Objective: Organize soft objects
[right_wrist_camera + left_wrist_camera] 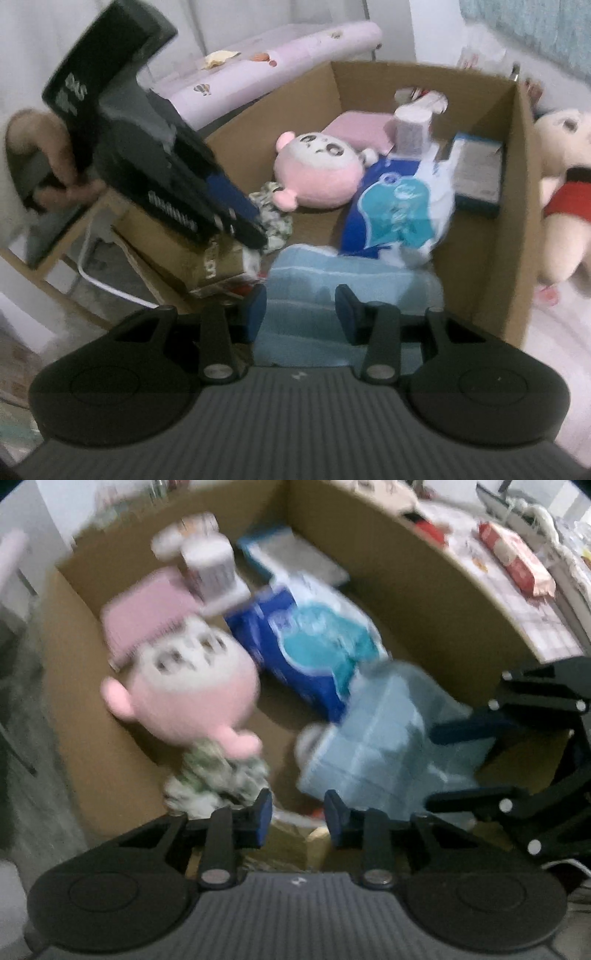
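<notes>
right gripper [300, 310] up front, jaws narrowed onto the pale blue pack [343, 291], pads look pressed on its near edge, so it's holding that pack inside the cardboard box [491, 206] at the near wall, prob to steady or reposition it. left gripper [297, 821] hangs over the near-left corner of the box, jaws narrow w/ nothing btwn them, pointing steeply down; in the right wrist view its tips sit just beside the green-white cloth bundle [275, 218], can't tell if touching. pink plush [319, 170] lies face up mid-box, near its left wall, pink pad behind it. blue-white wipes bag [399, 210] leans across the middle, beside the plush. cream plush w/ red shirt [561, 199] sits outside the box past its right wall, not packed yet. my read: box half filled, blur is heavy on the left side.
</notes>
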The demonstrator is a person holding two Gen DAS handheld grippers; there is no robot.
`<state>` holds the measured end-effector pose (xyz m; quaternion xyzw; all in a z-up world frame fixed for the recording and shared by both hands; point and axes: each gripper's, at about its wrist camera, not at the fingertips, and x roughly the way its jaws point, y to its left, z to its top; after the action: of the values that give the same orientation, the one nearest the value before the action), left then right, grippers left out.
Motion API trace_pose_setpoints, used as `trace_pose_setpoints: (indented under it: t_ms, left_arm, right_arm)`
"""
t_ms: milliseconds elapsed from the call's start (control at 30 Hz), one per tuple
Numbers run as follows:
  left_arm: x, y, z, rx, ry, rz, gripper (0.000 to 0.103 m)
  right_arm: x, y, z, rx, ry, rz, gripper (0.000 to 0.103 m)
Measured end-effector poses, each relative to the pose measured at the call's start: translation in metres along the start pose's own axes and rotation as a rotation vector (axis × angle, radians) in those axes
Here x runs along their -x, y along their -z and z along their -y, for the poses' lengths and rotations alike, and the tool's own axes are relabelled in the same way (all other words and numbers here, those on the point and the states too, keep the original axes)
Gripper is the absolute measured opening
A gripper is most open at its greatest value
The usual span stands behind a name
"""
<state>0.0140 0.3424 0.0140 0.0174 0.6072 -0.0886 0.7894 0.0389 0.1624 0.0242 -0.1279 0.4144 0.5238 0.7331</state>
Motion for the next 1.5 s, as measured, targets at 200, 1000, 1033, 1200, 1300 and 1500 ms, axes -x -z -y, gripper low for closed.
trace_pose_setpoints:
  t_ms: [200,1000,1033,1200,1300,1500]
  left_arm:
    - [-0.019,-0.004,0.001,-0.014,-0.011,-0.11,0.03]
    - [0.124,0.08,0.076,0.526,-0.461,0.729,0.103]
    - [0.125,0.082,0.081,0.531,-0.463,0.737,0.103]
    - [0.135,0.092,0.099,0.597,-0.504,0.788,0.103]
    - [0.14,0.099,0.106,0.658,-0.485,0.816,0.103]
    - [0.134,0.108,0.11,0.739,-0.512,0.822,0.103]
  right_arm:
    - [-0.007,0.001,-0.003,0.009,0.014,-0.012,0.041]
    - [0.112,0.023,0.0,-0.227,0.181,0.362,0.048]
    - [0.116,0.025,-0.001,-0.228,0.195,0.372,0.049]
    - [0.134,0.035,-0.009,-0.248,0.242,0.432,0.05]
    - [0.14,0.039,-0.011,-0.257,0.241,0.449,0.051]
    - [0.148,0.039,-0.004,-0.281,0.263,0.477,0.052]
